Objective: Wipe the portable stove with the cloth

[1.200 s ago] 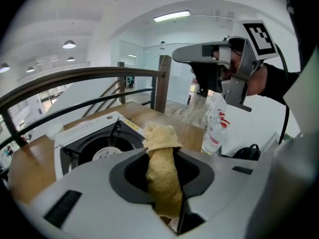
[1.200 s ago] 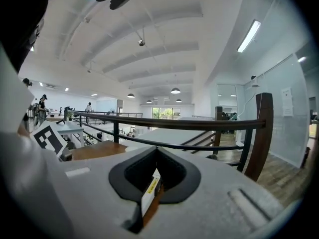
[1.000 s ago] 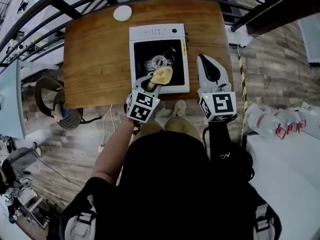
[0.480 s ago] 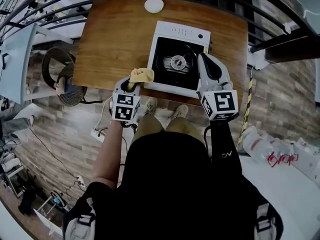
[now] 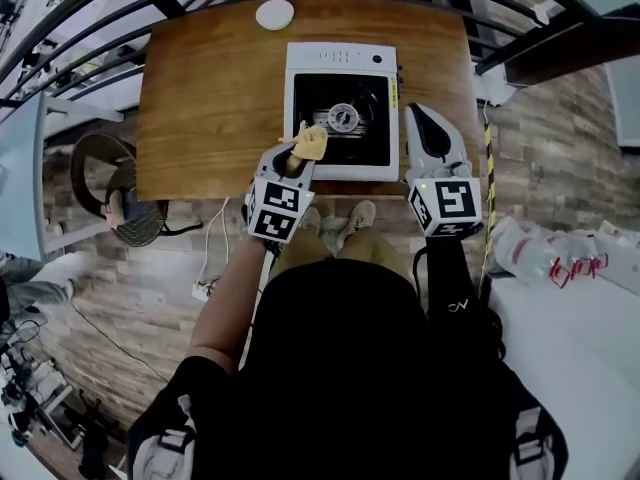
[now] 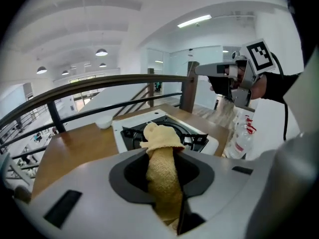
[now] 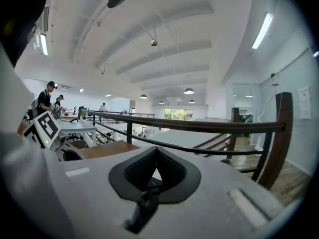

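Over the near left corner of the stove (image 5: pixel 340 60) on the bench (image 5: pixel 210 98), our left gripper (image 5: pixel 300 156) has its fingers clamped on the cloth (image 5: pixel 312 142). Our right gripper (image 5: pixel 420 118) hangs beside the stove, fingers together, empty. Risks: the cloth snags on the pot supports (image 6: pixel 198 139) and pulls free, or the unbraced stove slides.

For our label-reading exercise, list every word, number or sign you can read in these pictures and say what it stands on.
No text reads clearly.
Yellow strip on the portable stove: print too small.
Marks on the stove's back panel: too small.
White logo on the black sleeve: blurred.
Cubes on the left gripper and right gripper: square patterns, no words.
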`<state>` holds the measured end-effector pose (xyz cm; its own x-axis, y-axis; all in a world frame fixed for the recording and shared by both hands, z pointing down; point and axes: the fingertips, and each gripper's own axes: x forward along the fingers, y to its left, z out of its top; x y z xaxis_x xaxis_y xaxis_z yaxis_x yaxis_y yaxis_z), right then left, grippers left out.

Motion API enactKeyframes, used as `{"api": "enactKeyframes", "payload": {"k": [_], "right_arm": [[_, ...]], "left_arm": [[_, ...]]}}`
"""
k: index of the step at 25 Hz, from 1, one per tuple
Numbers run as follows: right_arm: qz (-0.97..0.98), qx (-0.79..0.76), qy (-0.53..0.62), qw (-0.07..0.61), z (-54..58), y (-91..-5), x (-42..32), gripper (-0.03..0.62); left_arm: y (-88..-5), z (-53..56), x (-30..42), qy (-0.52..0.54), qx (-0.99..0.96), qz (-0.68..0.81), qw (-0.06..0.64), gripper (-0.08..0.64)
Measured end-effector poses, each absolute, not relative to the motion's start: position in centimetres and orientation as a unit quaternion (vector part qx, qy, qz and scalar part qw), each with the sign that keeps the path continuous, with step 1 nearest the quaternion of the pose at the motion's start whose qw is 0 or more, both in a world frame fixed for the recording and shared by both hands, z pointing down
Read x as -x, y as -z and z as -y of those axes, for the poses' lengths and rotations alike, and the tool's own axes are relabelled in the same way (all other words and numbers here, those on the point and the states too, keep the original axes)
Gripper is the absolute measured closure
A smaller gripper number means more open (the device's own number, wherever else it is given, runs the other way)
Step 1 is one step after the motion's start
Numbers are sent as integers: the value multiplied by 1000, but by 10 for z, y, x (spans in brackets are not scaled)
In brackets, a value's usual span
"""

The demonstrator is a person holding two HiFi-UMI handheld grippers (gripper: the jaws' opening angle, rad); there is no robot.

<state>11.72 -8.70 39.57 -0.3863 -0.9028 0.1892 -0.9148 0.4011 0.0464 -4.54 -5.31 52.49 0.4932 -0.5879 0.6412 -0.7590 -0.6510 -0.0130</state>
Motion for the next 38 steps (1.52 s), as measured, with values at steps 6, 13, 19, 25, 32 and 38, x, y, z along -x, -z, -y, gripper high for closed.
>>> {"api": "enactKeyframes", "payload": {"k": [6,13,19,25,32,38], "right_arm": [[779,-616,-47,106,45,-398,-130,589],[741,-657,-55,127,-1,-406,-159,588],[741,-659,-61,116,-4,-401,-175,589],[783,-610,-64,109,22,-404,-146,589],[840,-528,-51,109,48,-403,-81,589],[876,-469,-51,102,56,-408,-33,588]], "left_arm": [[-498,47,-37,-276,-914,276,108,468],[-513,2,-122,-282,-942,155,90,468],[-574,-40,-131,-343,-926,112,108,468],[-568,-32,-80,-331,-921,168,117,466],[-591,-41,11,-359,-880,263,168,466],[-605,-38,98,-370,-823,375,212,466]]}}
